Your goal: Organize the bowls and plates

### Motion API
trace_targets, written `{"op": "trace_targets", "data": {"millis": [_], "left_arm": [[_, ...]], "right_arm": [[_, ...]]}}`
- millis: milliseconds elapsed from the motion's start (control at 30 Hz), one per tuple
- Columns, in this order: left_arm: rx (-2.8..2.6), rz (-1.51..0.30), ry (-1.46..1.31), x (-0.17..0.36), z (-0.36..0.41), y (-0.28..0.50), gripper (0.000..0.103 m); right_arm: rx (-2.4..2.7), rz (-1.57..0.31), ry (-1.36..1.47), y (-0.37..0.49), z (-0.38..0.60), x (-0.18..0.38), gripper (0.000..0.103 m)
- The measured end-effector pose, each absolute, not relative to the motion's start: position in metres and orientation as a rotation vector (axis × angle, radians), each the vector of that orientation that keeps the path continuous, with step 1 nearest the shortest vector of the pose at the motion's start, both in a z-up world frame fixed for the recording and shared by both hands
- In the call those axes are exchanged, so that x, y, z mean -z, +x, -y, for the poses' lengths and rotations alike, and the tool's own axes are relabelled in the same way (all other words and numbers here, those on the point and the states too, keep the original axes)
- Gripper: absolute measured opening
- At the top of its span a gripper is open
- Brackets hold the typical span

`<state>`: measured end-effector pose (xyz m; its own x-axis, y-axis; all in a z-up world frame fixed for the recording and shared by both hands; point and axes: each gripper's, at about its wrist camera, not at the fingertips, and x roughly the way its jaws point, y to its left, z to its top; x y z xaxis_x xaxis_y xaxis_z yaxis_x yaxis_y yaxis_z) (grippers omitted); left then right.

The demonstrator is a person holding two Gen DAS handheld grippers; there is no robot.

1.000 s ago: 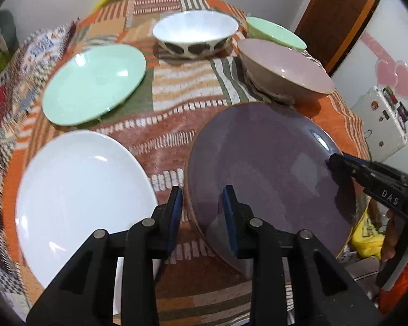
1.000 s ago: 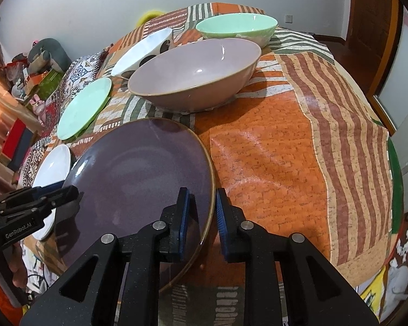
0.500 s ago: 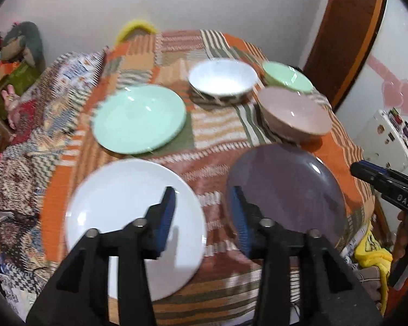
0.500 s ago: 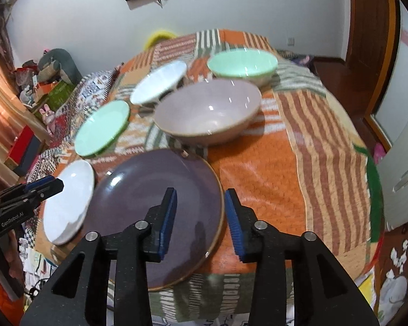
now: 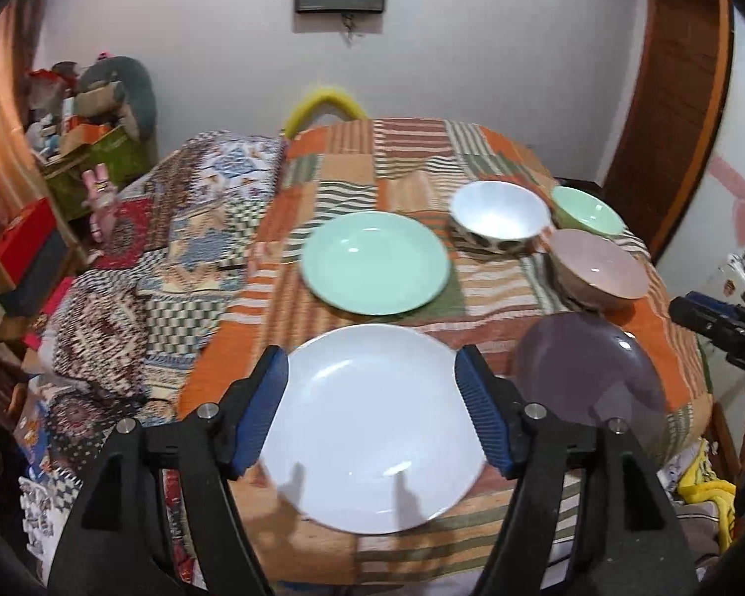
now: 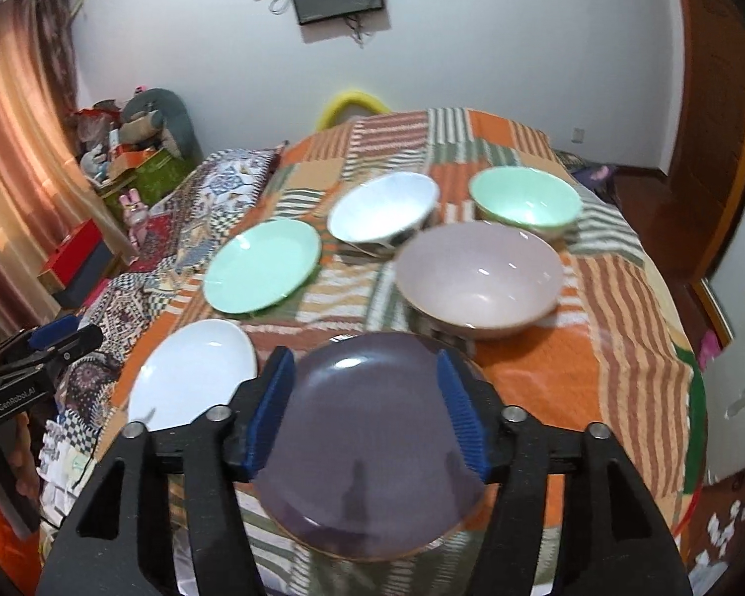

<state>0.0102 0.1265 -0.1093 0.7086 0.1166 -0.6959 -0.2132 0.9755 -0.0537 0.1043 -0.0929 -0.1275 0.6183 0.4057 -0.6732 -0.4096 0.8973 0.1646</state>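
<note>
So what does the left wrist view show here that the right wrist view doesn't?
Left wrist only: the right gripper poking in at the right edge, and the left gripper's opening jaws framing the white plate, nothing held.

Right wrist only: the left gripper at the left edge, and a wall socket.

Both: the purple plate, green plate and three bowls.

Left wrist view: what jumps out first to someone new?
The white plate fills the near table edge, framed by the left claw, whose jaws are opening with nothing gripped. Right of it lies the purple plate. Behind sit a green plate and three bowls: white, green, pink.
</note>
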Motion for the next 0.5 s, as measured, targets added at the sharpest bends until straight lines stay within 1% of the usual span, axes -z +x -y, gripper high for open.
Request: {"op": "trace_targets", "data": {"millis": [100, 300, 500], "left_arm": [[-0.216, -0.770, -0.158, 0.115, -0.144, 0.002, 0.073], [-0.273, -0.813, -0.214, 0.137, -0.177, -0.007, 0.073], [-0.286, -0.864, -0.252, 0.159, -0.195, -0.008, 0.073]], "right_arm": [[-0.496, -0.766, -0.029, 0.105, 0.074, 0.127, 0.060], [-0.560, -0.785, -0.091, 0.109, 0.031, 0.138, 0.060], [-0.617, -0.849, -0.131, 0.116, -0.003, 0.160, 0.060]]}}
